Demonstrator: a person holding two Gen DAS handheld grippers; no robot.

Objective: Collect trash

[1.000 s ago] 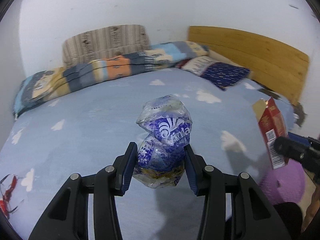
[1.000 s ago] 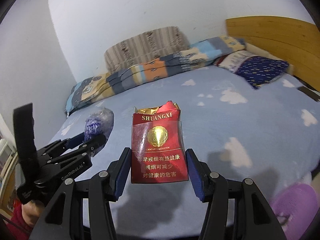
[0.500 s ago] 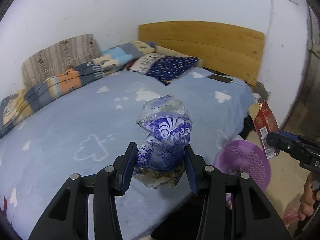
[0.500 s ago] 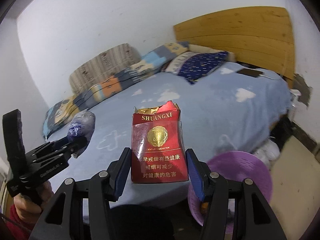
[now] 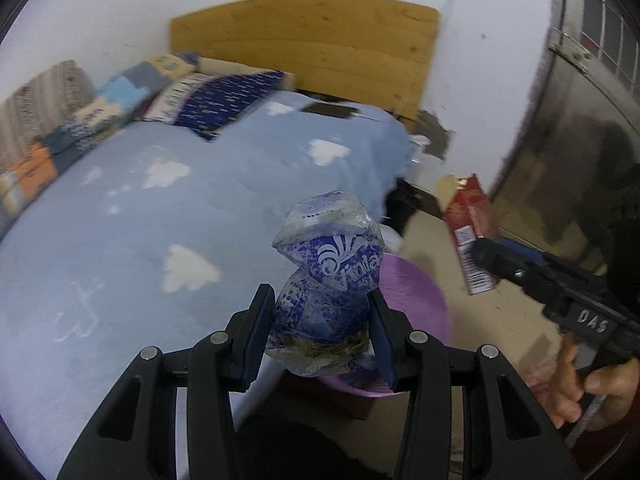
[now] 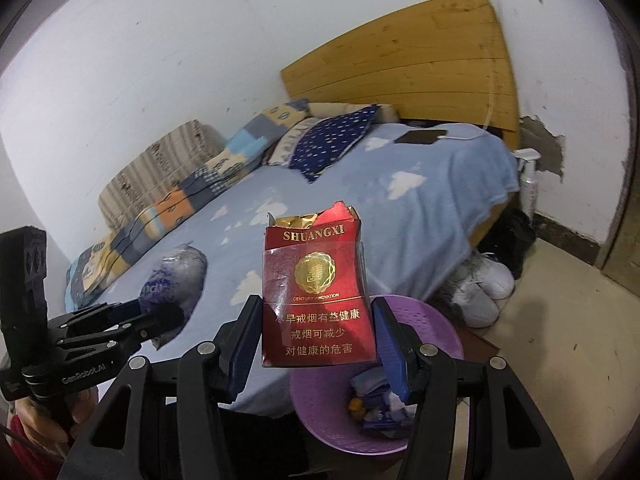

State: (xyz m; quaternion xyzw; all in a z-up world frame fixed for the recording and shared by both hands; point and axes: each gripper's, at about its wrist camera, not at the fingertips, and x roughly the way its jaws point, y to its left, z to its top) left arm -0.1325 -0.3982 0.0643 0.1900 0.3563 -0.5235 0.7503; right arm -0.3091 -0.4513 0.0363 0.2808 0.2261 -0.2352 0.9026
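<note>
The left gripper (image 5: 322,332) is clamped on a crumpled blue-and-clear wrapper (image 5: 328,280), its pads pressing in on the lower bulge, jaws only narrowly apart because the plastic squashes. The wrapper stands up out of the jaws, top at twelve o'clock, so most of it is free above the pads; I judge the low grip is what keeps such a slippery bundle from popping out.

The right gripper (image 6: 318,340) is closed on a red cigarette pack (image 6: 316,292), the pads on its two narrow edges near the bottom, jaws set wider since the pack is stiff and flat. The torn top with its gold foil points to twelve o'clock. Gripping by the edges leaves the broad face free, and should let it drop cleanly.

Both pieces of trash are in the air, not on the bed (image 6: 420,200). A purple basin (image 6: 436,328) sits on the floor at the bed's edge, at about four o'clock from the pack in the right view and just behind the wrapper in the left view. It already has scraps (image 6: 380,400) in it, so I take it for the collecting bin, and both grippers are tilted down toward it. Neither item is over the middle of the basin yet, as far as I can tell.

White shoes (image 6: 480,284) lie near the basin at two o'clock, and a phone (image 6: 420,136) rests far up the bed.
</note>
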